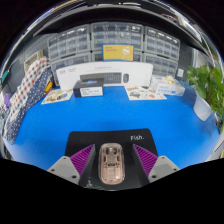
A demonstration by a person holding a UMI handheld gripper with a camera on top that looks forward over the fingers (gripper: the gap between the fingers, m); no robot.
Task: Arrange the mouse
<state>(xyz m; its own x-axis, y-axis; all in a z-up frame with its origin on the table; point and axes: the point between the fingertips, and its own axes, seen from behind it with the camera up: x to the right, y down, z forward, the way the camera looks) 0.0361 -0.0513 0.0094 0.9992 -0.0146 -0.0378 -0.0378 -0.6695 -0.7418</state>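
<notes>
A rose-gold computer mouse [111, 165] lies on a black mouse pad [92, 139] on the blue table. It stands between the two fingers of my gripper [113, 158]. The purple pads [82, 158] sit apart from the mouse, with a narrow gap of black pad showing on each side. The gripper is open. The mouse's near end is hidden below the fingers.
A long white box [105, 74] lies across the back of the blue table [60, 118], with small packets [90, 91] in front of it. A rack of items [25, 95] stands at the left and a green plant [210, 88] at the right. Drawer cabinets [110, 40] line the back.
</notes>
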